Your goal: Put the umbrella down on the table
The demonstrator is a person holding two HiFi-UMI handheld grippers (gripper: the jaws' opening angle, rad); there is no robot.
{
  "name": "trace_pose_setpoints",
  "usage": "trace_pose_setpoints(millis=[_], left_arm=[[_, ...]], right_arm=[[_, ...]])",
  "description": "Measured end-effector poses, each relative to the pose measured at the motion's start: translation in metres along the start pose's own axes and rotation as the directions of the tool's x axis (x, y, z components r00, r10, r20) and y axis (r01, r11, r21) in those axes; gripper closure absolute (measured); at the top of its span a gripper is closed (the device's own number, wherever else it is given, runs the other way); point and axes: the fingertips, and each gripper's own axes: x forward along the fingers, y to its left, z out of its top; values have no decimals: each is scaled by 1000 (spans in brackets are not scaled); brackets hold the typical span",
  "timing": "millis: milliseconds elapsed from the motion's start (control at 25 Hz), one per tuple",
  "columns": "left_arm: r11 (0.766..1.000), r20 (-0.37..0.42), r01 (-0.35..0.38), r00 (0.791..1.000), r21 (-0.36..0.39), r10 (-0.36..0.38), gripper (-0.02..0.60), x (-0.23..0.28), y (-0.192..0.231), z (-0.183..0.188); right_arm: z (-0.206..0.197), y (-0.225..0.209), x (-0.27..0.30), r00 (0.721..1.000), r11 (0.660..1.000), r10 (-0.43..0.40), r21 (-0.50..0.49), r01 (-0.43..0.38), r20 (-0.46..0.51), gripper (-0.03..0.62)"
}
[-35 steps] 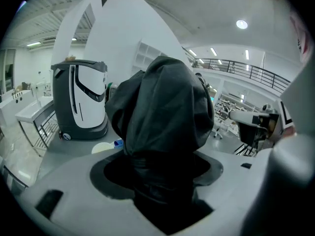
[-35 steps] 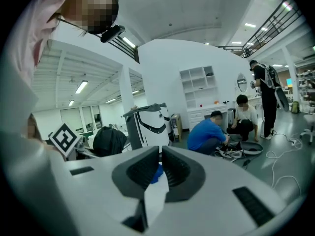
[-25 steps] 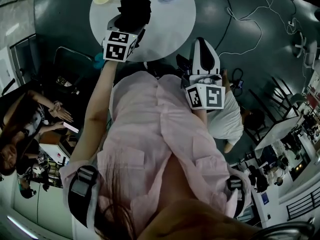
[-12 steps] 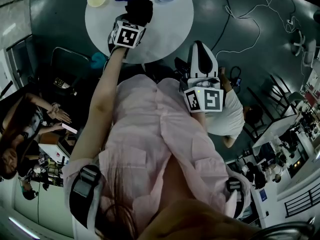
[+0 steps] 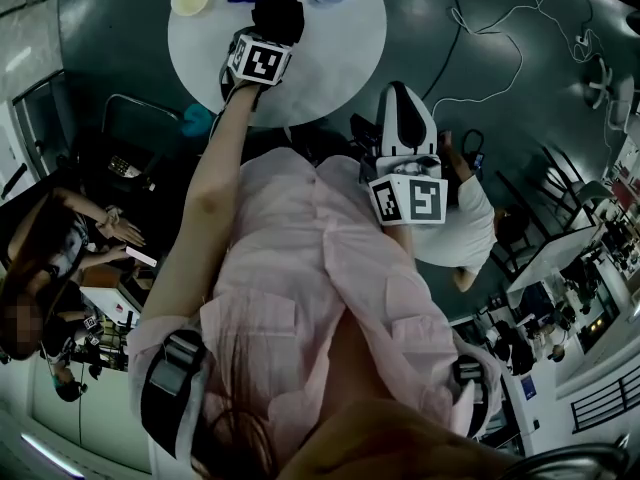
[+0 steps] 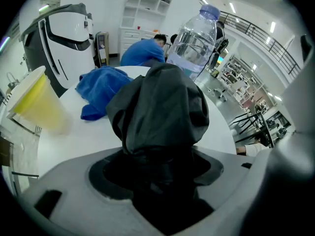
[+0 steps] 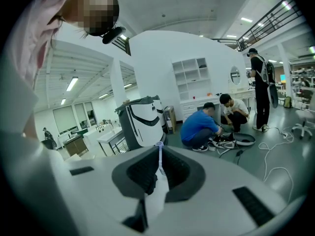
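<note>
A black folded umbrella (image 6: 160,107) sticks out from between the jaws of my left gripper (image 6: 157,156), which is shut on it. In the head view the left gripper (image 5: 268,40) holds the umbrella (image 5: 278,16) low over the round white table (image 5: 340,58), pointing steeply down. I cannot tell whether the umbrella touches the tabletop (image 6: 98,139). My right gripper (image 5: 405,133) hangs off the table beside the person's pink shirt. Its jaws meet with nothing between them (image 7: 158,163).
On the table stand a yellowish cup (image 6: 37,104), a blue cloth (image 6: 101,90) and a clear water bottle (image 6: 194,38), all just beyond the umbrella. A white machine (image 7: 142,119) stands near the table. People crouch on the floor (image 7: 199,127); cables (image 5: 500,58) trail there.
My left gripper has gone down and farther over the table with the umbrella, now closer to the cup, cloth and bottle. The right gripper has stayed put.
</note>
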Motion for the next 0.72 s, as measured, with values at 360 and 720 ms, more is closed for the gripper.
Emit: trace_pose_setpoints(millis=[360,720], left_arm=[[1000,4,-4,1000,20,4,258,5,-5,-3],[1000,45,13,999,-6,-13,218,-11,-6,3]], right_arm=[[-2,2,-2,1000,1000,12,-3,-12,1,560],[-3,-2,-5,1000,1000,11,4,-11,8,560]])
